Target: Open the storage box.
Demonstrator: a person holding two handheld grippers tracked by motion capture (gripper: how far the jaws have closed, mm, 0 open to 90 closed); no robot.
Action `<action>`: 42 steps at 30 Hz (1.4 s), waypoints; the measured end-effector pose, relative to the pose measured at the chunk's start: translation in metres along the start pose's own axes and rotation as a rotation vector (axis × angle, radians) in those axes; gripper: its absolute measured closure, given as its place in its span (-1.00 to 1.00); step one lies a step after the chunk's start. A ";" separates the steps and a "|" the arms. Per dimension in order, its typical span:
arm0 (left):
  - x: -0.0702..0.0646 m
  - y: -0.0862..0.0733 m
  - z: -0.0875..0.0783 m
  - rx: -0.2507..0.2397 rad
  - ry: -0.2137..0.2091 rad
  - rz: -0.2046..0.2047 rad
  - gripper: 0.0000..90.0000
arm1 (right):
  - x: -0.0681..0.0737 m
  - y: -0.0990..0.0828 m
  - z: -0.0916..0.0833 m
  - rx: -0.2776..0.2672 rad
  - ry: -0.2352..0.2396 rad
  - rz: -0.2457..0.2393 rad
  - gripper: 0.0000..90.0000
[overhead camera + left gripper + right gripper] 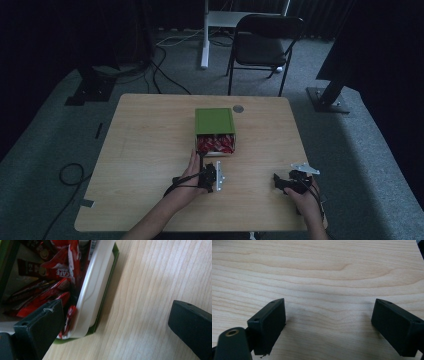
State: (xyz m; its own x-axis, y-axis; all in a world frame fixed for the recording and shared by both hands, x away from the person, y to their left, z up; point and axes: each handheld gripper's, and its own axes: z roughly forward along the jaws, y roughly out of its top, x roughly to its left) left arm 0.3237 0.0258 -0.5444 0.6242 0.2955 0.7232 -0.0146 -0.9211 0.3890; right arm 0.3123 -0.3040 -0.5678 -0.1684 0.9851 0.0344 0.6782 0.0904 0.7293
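1. The left gripper point(209, 176) is hovering with jaws spread wide, holding nothing, just beside the green box point(215, 121).
2. The right gripper point(280, 182) is gaping too, empty, over the grained wooden table point(150, 145).
3. Glossy red packets point(47, 293) are filling the box's white rounded tray point(93, 287), mid-table.

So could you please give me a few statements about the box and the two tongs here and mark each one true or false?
1. The left tongs are open, near the box's open front. True.
2. The green box holds blue packets. False: the packets inside are red.
3. The right tongs are shut on a packet. False: they are open over bare table, holding nothing.
4. A white inner tray shows inside the box. True.
5. The box stands at the table's right edge. False: it stands near the middle, towards the far side.
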 end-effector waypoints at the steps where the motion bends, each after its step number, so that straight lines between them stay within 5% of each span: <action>1: -0.001 0.001 0.001 -0.001 0.002 0.004 -0.97 | 0.000 0.000 0.000 -0.001 0.000 0.000 -0.74; 7: -0.001 0.005 0.004 0.017 0.019 0.069 -0.97 | 0.000 0.000 0.000 -0.001 0.000 0.003 -0.74; 13: 0.002 0.008 0.007 0.020 0.056 0.086 -0.83 | -0.001 0.000 0.000 -0.002 0.001 0.006 -0.74; 19: 0.001 0.013 0.008 0.012 0.115 0.154 -0.48 | -0.002 0.000 0.000 -0.004 0.003 0.013 -0.74; 24: 0.001 0.013 0.015 0.012 0.090 0.150 -0.03 | -0.003 0.000 0.000 -0.007 0.006 0.025 -0.74; 33: -0.001 0.014 0.022 0.049 0.150 0.215 0.18 | -0.002 0.000 0.000 -0.003 -0.005 0.016 -0.74; 42: -0.002 0.016 0.026 0.056 0.212 0.216 0.49 | -0.001 0.000 0.000 0.000 -0.012 0.008 -0.74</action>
State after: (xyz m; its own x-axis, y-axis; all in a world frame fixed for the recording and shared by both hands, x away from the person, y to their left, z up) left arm 0.3426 0.0036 -0.5540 0.4346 0.1319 0.8909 -0.0822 -0.9793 0.1851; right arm 0.3131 -0.3051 -0.5678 -0.1545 0.9875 0.0322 0.6793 0.0825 0.7292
